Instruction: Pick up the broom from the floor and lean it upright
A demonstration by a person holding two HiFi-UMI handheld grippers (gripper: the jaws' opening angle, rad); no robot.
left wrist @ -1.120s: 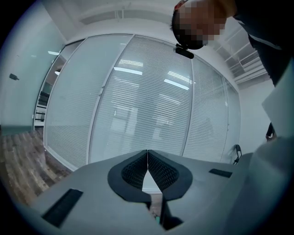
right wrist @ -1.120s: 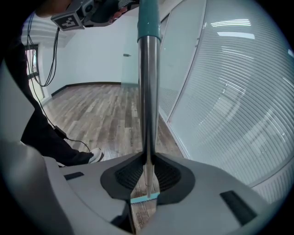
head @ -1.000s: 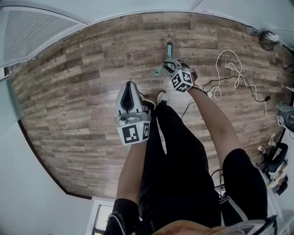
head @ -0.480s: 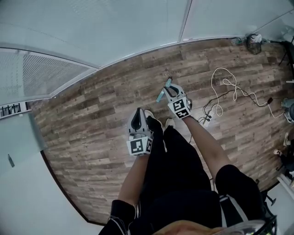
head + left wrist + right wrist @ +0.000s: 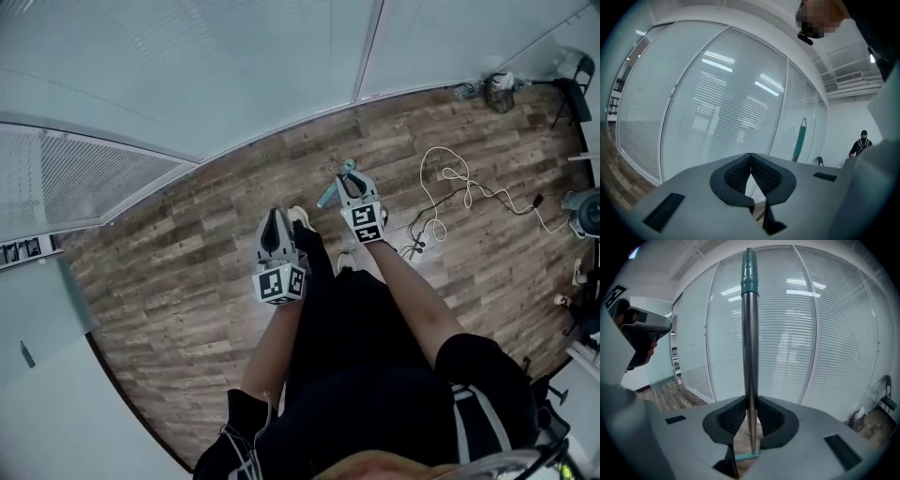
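- The left tongs (image 5: 751, 161) are nearest, held out in front of the person's legs. Their pads are pressed together with nothing between them, so they take no part in the hold.
- Just beyond and beside them, the right tongs (image 5: 750, 416) are clamped on the broom (image 5: 750, 333). The pads squeeze the metal pole from both sides, a good way down from its top.
- The broom stands close to upright in that grip. Its teal grip (image 5: 331, 190) points up towards the head camera, and its bristles (image 5: 745, 456) show below the jaws. Whether the bristles touch the floor (image 5: 187, 253) I cannot tell.
- Judged from this, picking up is done and the step in hand is carrying the broom to a place to lean it.
- Farther off, loose cables (image 5: 450, 187) lie on the floor to the person's right, well apart from the broom.
- Farthest is the glass wall (image 5: 234, 75) with blinds, the likeliest support.
- The next move probably calls for bringing the broom close to that wall and setting the bristles firmly on the floor. The top should then tip against the glass before the right tongs let go, or the pole may slide sideways.
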